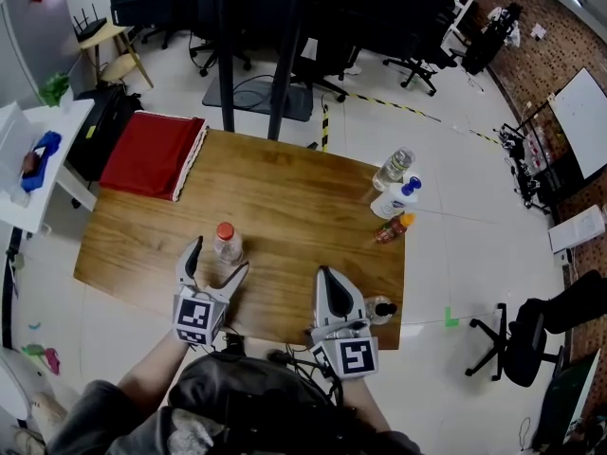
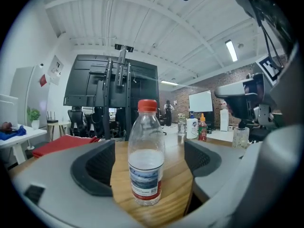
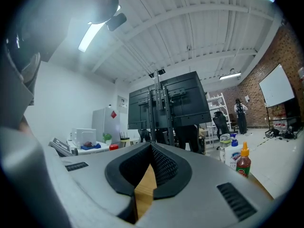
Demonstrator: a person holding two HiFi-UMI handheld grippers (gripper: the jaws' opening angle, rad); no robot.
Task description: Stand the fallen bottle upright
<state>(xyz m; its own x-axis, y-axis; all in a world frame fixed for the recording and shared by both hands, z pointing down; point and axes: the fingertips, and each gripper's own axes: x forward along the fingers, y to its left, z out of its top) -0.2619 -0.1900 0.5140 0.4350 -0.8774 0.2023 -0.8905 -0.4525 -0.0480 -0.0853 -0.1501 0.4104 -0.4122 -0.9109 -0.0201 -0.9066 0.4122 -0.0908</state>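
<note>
Presently, the clear plastic bottle with the red cap (image 1: 227, 243) stands upright on the brown wooden surface (image 1: 285, 197), between the spread jaws of the left claw (image 1: 219, 260), apparently touching neither. The right claw (image 1: 325, 279) is pressed together and empty, near the surface's front edge. Hazard: if the left claw is withdrawn off-line, a jaw could clip the light, part-filled bottle and topple it.

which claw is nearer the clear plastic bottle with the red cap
Left. The left claw has its jaws apart on either side of the upright clear plastic bottle with the red cap. The right claw is shut, off to the bottle's right by the wooden table edge.
</note>
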